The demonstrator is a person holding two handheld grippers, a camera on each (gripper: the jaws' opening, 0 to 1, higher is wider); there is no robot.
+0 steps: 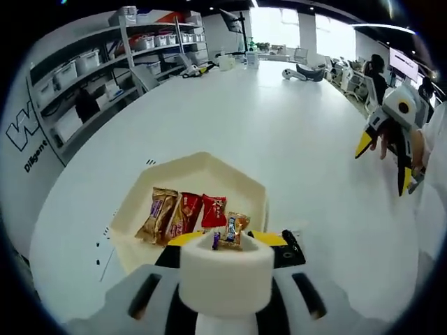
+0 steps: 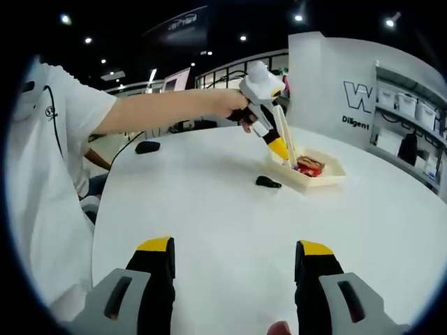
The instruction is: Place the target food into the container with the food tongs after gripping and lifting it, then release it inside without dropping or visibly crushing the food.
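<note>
A big white table [image 1: 279,132] fills a bright workroom, with shelves of bins at ten o'clock in the left gripper view. Your left claw [image 2: 285,155] holds pale tongs [image 2: 286,136], and those tongs reach down into the tray [image 2: 328,178] at two o'clock in the right gripper view. In the left gripper view the tong end [image 1: 225,273] sits at six o'clock with a small wrapped candy [image 1: 230,232] at its tip, over the tray's near edge; three more packets [image 1: 183,213] lie inside. How hard the left claw squeezes the tongs you cannot tell. Your right claw [image 2: 237,279] stands wide open and empty above bare table, well apart from the tray. A dark object [image 2: 267,183] lies just beside the tray. Judging by this, the candy is at the container: what's left is a gentle release, then lifting the tongs clear.
</note>
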